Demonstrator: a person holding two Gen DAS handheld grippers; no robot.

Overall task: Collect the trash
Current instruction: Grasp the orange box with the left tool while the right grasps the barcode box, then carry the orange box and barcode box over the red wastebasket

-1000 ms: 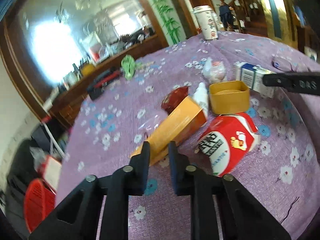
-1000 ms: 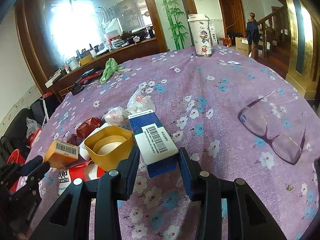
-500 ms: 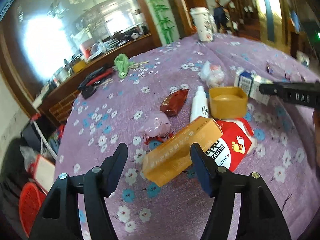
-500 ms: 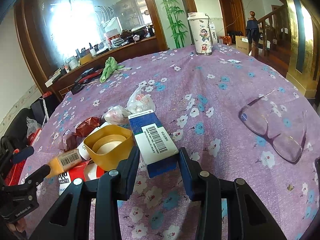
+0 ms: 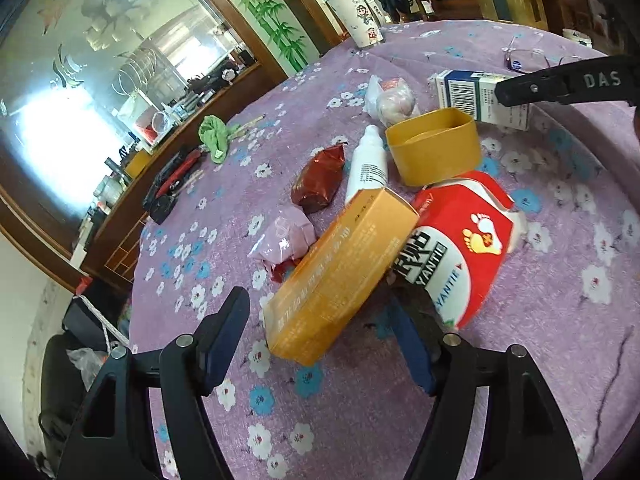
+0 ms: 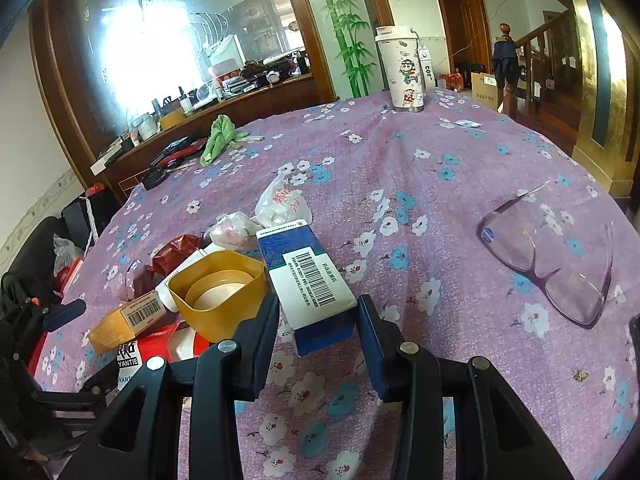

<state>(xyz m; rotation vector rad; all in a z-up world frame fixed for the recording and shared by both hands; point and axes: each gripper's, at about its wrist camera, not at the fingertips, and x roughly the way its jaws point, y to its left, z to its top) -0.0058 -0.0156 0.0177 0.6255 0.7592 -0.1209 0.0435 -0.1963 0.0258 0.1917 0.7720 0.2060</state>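
The left hand-held gripper (image 5: 320, 340) is opening its jaws, with the orange carton (image 5: 340, 276) lying between them on the purple flowered worktop (image 5: 560, 360), its far end propped on a red-and-white pouch (image 5: 464, 248) printed "YANTIE". The right hand-held gripper (image 6: 318, 340) is clenched on a blue-and-white barcoded box (image 6: 310, 280); its finger reads "DAS". Beyond the left jaws stand a yellow tub (image 5: 434, 148) and white bottle (image 5: 368, 164)
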